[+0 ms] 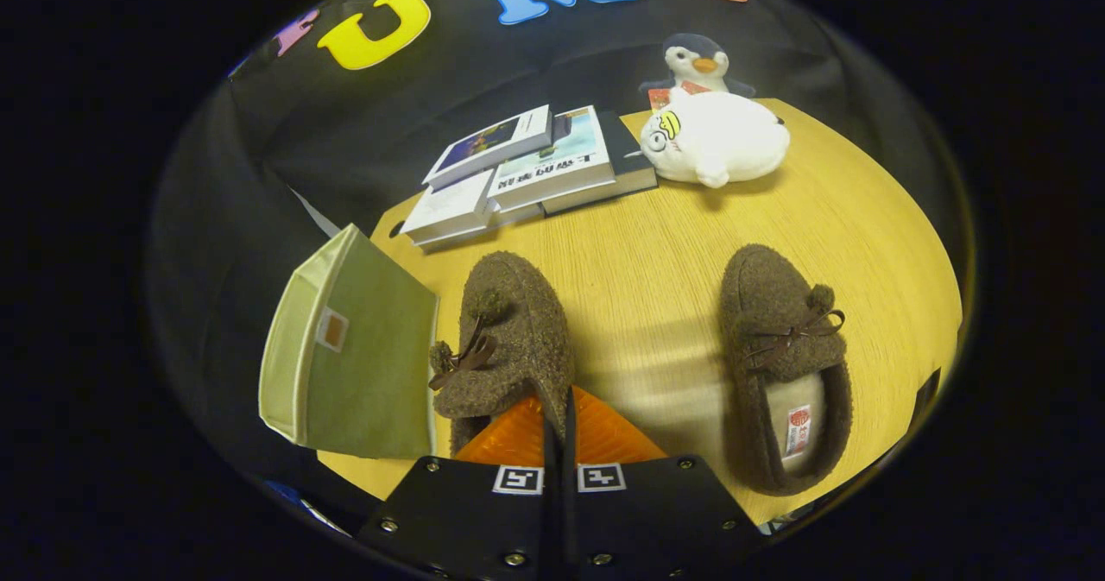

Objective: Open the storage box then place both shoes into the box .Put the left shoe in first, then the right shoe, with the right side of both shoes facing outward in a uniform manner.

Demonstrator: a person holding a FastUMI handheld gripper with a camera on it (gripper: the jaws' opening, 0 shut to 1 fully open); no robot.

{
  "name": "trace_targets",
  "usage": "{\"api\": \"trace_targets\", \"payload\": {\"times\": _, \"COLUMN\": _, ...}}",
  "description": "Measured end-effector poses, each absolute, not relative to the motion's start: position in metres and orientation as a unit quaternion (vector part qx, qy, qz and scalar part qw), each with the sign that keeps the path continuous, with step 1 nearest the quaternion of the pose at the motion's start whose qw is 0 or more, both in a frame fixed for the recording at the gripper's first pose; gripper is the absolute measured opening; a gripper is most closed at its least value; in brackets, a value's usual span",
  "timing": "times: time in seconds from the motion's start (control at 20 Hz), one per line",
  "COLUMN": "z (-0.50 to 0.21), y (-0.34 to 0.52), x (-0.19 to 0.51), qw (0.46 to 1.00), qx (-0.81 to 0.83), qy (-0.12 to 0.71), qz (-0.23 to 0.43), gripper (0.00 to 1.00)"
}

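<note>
So the olive-green fabric storage box (358, 352) with pale trim sits just left of the gripper (558, 417), touching the near shoe, and I can't see inside it from here, so can't tell what's in it or whether it's open. The gripper's fingers are pinched nearly together on the heel rim of a fuzzy brown slipper-style shoe with a pom-pom lace (509, 335), which runs straight ahead of them on the light wooden table (656, 244). The matching second fuzzy brown shoe (781, 365) lies off to the right, pale lining showing, and beyond both shoes are stacked books (527, 171), a white plush toy (712, 138) and a penguin plush (697, 63).
</note>
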State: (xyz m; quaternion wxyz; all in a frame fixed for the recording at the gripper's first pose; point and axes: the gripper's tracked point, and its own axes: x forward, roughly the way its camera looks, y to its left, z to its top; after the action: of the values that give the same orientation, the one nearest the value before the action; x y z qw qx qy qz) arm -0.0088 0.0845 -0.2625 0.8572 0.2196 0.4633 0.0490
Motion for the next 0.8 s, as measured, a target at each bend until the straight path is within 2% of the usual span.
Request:
{"api": "trace_targets", "payload": {"times": 0.45, "z": -0.174, "y": 0.137, "x": 0.028, "qw": 0.863, "qx": 0.261, "qy": 0.424, "qz": 0.080, "gripper": 0.00}}
{"api": "trace_targets", "payload": {"times": 0.8, "z": -0.136, "y": 0.205, "x": 0.049, "qw": 0.859, "qx": 0.283, "qy": 0.411, "qz": 0.113, "gripper": 0.00}}
